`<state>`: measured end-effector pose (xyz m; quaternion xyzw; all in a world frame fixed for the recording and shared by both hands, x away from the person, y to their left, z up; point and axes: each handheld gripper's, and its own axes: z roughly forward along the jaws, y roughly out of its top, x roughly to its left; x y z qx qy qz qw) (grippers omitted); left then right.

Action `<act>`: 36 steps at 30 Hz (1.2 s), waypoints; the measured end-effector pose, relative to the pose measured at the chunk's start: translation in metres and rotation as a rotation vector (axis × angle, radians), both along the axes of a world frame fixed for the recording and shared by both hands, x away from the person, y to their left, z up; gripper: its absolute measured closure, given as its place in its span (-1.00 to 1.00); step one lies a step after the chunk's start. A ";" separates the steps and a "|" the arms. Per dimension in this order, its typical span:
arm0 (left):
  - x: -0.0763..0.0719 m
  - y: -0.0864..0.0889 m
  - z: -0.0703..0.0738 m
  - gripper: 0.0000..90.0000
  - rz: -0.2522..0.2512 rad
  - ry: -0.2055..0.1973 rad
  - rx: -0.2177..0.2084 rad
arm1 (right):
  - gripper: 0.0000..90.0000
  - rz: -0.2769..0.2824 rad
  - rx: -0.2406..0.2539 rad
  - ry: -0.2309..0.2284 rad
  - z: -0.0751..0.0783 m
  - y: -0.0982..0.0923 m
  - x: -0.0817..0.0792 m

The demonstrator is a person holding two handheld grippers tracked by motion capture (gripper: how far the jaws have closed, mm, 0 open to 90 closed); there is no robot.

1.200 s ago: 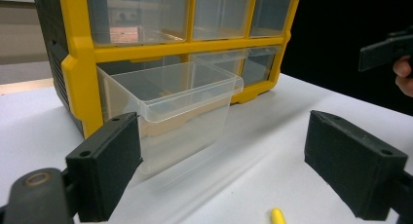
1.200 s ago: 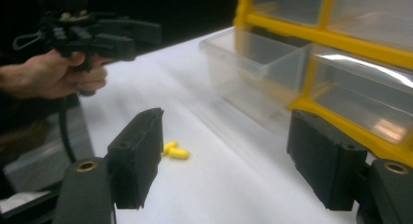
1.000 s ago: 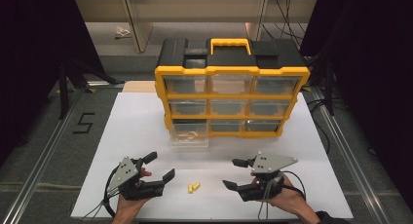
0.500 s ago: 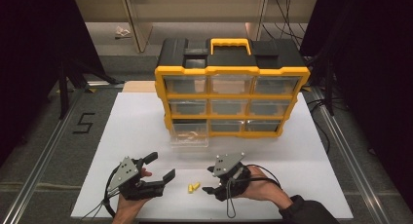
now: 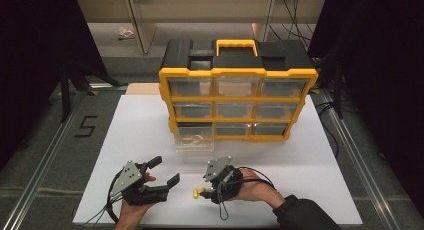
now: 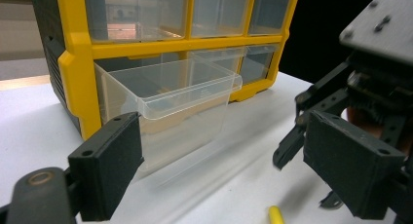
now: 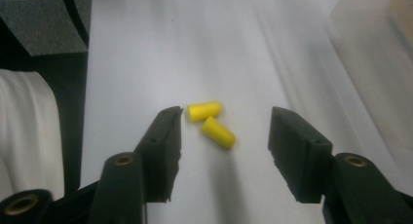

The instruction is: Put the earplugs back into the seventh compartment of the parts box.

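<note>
Two small yellow foam earplugs [image 7: 212,121] lie touching on the white table, seen in the high view as a yellow speck [image 5: 198,193]. My right gripper [image 7: 225,131] stands open just over them, one jaw on either side, nothing gripped. It appears in the high view at the front middle [image 5: 209,191]. My left gripper [image 5: 166,171] rests open at the front left, empty, facing the organizer. A yellow and black drawer organizer [image 5: 238,96] stands behind, with its lower-left clear drawer [image 6: 180,97] pulled out. One earplug tip [image 6: 275,215] shows in the left gripper view.
The white table top [image 5: 310,155] has bare room to the right and left of the organizer. Metal rails and dark floor flank the table. A "5" mark [image 5: 86,126] is on the floor at left. The pulled drawer [image 5: 194,139] juts toward the grippers.
My right gripper has swung left from the front right to the middle, arriving over the earplugs. The left gripper has stayed in place.
</note>
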<state>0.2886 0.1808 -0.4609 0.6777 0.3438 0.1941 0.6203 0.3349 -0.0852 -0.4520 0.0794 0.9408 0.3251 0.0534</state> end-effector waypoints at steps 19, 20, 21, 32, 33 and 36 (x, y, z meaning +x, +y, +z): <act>0.001 0.000 0.000 -0.68 -0.007 0.002 -0.009 | 0.51 0.088 -0.067 0.038 -0.029 0.015 0.013; 0.001 0.000 0.000 -0.68 -0.007 0.002 -0.009 | 0.56 0.093 -0.069 0.042 -0.029 0.014 0.013; 0.001 0.000 0.000 -0.68 -0.006 0.002 -0.009 | 0.56 0.093 -0.069 0.042 -0.029 0.014 0.013; 0.001 0.000 0.000 -0.67 -0.006 0.001 -0.011 | 0.88 0.130 -0.074 0.050 -0.025 0.010 0.010; 0.001 0.000 0.000 -0.67 -0.005 0.001 -0.011 | 0.88 0.127 -0.066 0.050 -0.022 0.009 0.010; 0.001 0.000 0.000 -0.67 -0.004 0.001 -0.012 | 0.90 0.110 -0.044 0.032 -0.013 0.004 0.012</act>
